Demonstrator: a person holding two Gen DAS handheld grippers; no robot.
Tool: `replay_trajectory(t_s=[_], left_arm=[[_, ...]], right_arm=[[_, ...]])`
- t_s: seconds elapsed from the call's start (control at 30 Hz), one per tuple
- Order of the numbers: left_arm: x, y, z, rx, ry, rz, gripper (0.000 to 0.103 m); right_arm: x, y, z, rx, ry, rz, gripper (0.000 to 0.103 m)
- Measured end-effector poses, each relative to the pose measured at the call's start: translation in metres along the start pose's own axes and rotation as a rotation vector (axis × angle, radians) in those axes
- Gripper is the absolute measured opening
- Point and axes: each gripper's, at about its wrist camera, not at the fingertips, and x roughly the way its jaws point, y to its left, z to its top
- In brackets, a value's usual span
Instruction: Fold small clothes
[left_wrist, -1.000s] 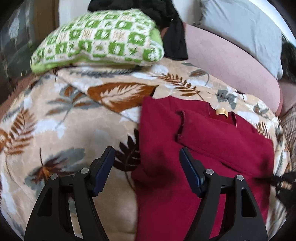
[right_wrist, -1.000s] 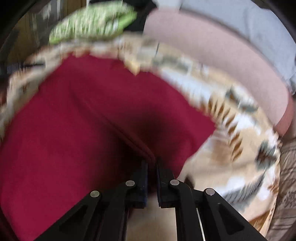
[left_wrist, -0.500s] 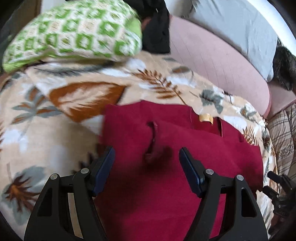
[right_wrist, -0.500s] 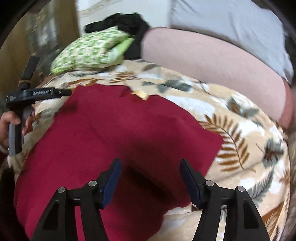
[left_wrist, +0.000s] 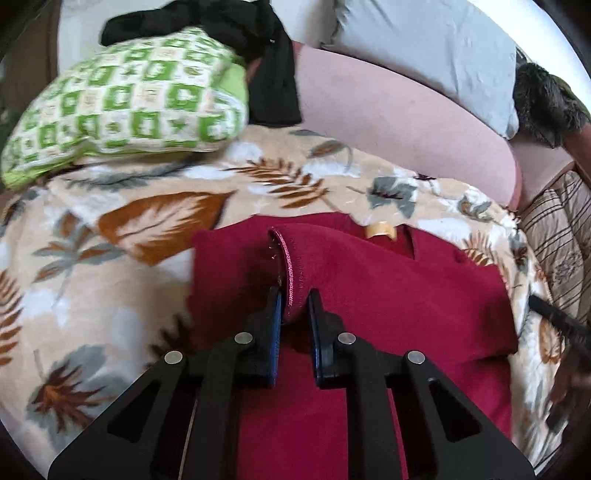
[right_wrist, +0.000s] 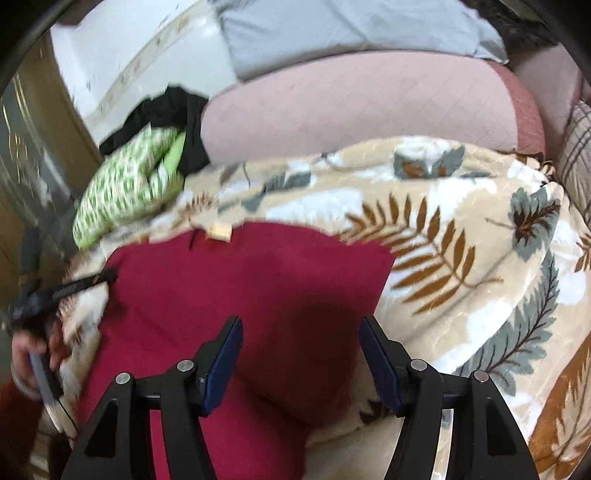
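Note:
A dark red garment lies partly folded on a leaf-print blanket, with a tan label at its far edge. My left gripper is shut on the hemmed cuff of its folded sleeve and pinches it between the blue pads. In the right wrist view the same red garment lies flat, and my right gripper is open and empty just above its near right part. The left gripper's tip shows at the garment's left edge.
A green-and-white checked pillow with black clothing behind it lies at the back left. A pink bolster and a grey pillow run along the back. A striped cushion sits at the right.
My left gripper has closed on the sleeve cuff; it was open above the garment before. My right gripper stays open after letting go of the red cloth a second ago.

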Motion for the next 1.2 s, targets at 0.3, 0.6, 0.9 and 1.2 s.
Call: replay_trajectory(t_s=[0.3,0.6,0.9,1.2], left_arm=[[0.039,0.019,-0.027,-0.07,0.101,0.079,0.013],[0.038,0.01,-0.033,0.0,0.083,0.129,0.015],[0.031,0.003,-0.035,0.044,0.096,0.171,0.025],[-0.007,0.005,-0.048,0.043,0.091,0.153,0.028]], right_arm=[[0.075,0.035,0.011,-0.144,0.158,-0.13,0.055],[0.045,0.037,-0.006,-0.14,0.155,-0.172,0.05],[0.065,0.012,-0.032,-0.059,0.229,-0.223,0.057],[0.011,0.023,-0.054,0.011,0.191,-0.153,0.058]])
